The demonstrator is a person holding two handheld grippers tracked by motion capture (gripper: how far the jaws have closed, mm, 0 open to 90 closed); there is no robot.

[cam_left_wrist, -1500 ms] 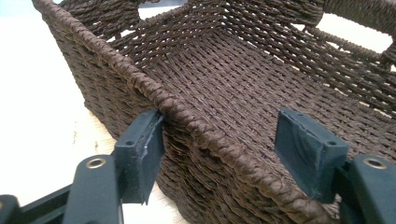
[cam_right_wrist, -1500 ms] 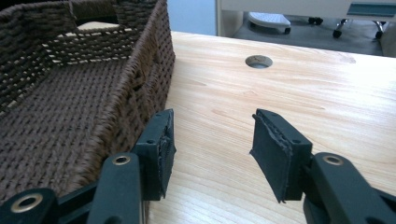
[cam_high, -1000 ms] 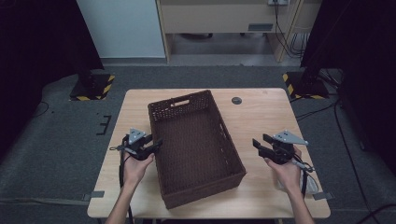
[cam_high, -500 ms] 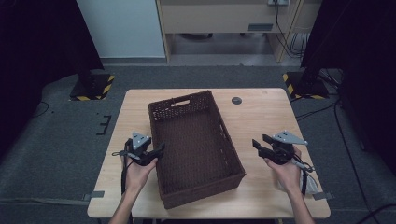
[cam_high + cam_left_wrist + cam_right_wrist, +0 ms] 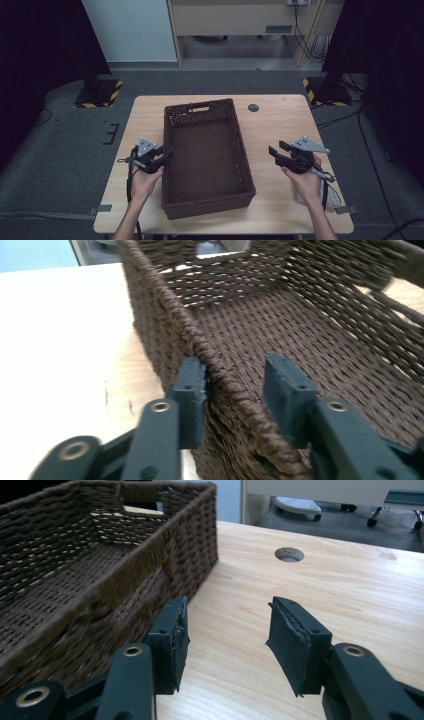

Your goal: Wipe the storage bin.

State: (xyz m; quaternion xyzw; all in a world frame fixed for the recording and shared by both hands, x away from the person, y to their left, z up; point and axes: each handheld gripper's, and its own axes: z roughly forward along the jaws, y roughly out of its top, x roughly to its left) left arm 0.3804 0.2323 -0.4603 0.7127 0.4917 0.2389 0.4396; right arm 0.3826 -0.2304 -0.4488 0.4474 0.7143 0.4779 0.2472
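Observation:
A dark brown woven basket (image 5: 239,142) lies lengthwise in the middle of the wooden table (image 5: 280,125), with nothing in it. My left gripper (image 5: 167,154) straddles the basket's left wall near the front. In the left gripper view the rim (image 5: 225,380) runs between the jaws of the left gripper (image 5: 235,375). The outer pad (image 5: 192,385) touches the wall and the inner pad (image 5: 287,390) stands a little off it. These jaws have just been closing. My right gripper (image 5: 276,148) hovers open over bare table to the right of the basket (image 5: 100,570), with nothing between its pads (image 5: 227,620).
A round cable hole (image 5: 253,107) sits in the tabletop behind the right gripper, also in the right gripper view (image 5: 289,554). Cut-out handle (image 5: 200,107) in the basket's far end wall. Dark floor surrounds the table; cabinets stand behind it.
The left gripper's jaws stand narrower around the basket's left wall than half a second ago. The hand has barely shifted. The right hand and gripper have kept still.

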